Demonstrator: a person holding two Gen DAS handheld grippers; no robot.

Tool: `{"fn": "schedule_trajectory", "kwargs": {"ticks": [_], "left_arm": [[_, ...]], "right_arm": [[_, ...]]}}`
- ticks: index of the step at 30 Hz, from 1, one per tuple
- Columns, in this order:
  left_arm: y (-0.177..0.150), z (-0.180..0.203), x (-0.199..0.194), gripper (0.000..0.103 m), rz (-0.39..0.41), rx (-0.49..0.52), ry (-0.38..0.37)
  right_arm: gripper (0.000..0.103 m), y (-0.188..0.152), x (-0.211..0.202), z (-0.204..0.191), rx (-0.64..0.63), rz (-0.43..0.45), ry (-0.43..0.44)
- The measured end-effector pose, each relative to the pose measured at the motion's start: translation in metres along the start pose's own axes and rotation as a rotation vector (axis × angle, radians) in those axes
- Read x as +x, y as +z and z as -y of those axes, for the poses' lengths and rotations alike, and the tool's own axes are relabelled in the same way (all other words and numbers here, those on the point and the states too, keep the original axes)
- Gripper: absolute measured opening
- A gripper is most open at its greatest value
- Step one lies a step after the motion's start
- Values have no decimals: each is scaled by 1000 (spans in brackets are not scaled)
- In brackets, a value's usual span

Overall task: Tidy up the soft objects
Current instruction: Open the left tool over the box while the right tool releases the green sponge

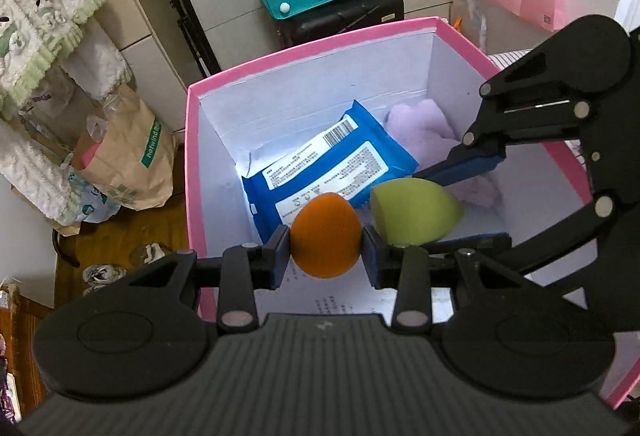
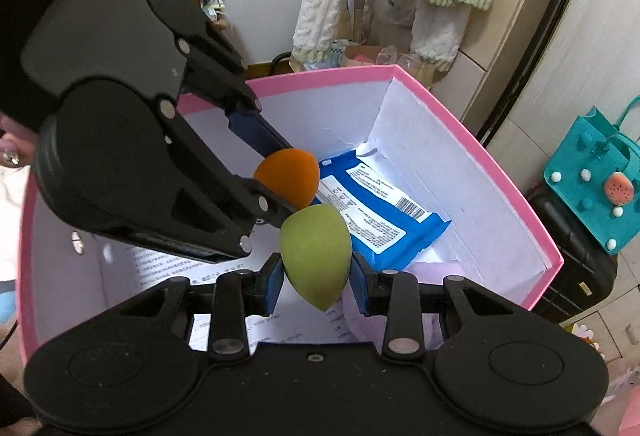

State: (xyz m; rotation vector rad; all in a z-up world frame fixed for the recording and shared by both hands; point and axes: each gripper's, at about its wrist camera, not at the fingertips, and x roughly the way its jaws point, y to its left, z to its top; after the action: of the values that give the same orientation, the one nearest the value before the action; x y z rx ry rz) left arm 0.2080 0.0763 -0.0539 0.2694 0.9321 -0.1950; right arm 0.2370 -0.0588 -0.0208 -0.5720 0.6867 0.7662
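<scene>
Nearest in the left wrist view, the left gripper (image 1: 326, 250) has its jaws closed on an orange sponge (image 1: 325, 236), an egg-shaped makeup sponge whose flanks are pinched by the blue pads, its narrower end pointing up and away from the camera. Just beside it to the right, the right gripper (image 1: 442, 209) clamps a green sponge (image 1: 414, 209) of the same teardrop kind; in the right wrist view that green sponge (image 2: 316, 256) hangs with its long axis nearly upright and its point down between the pads. Both sponges hover inside the rim of the pink box (image 1: 192, 155), well above its white floor, and the two sit close together, almost touching. The relation that matters, I judge, is straight down: open floor lies under each sponge, the left hand over the near left part and the right hand over the near right. Farther in, a blue wipes packet (image 1: 328, 159) lies flat and slanted on the floor, and beyond it a lilac plush (image 1: 420, 127) rests in the far right corner. Letting go here would probably drop both sponges near the packet; being light and rounded, they may bounce or roll
</scene>
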Motion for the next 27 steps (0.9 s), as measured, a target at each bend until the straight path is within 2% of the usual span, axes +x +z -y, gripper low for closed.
{"fn": "schedule_trajectory", "kwargs": {"ticks": [7, 11, 14, 18, 22, 27], "left_arm": [[4, -5, 6, 38, -1, -18, 10], [3, 1, 12, 38, -13, 1, 82], [4, 2, 13, 41, -6, -9, 65], [4, 1, 7, 48, 29, -22, 91], [0, 0, -9, 53, 62, -35, 90], [-8, 1, -41, 61, 64, -37, 76]], "right_arm": [[40, 6, 9, 7, 8, -17, 9], [40, 7, 16, 8, 24, -36, 13], [40, 7, 21, 7, 32, -40, 4], [45, 6, 21, 7, 59, -31, -24], [47, 3, 7, 12, 110, -2, -28], [48, -8, -27, 15, 218, 39, -11]]}}
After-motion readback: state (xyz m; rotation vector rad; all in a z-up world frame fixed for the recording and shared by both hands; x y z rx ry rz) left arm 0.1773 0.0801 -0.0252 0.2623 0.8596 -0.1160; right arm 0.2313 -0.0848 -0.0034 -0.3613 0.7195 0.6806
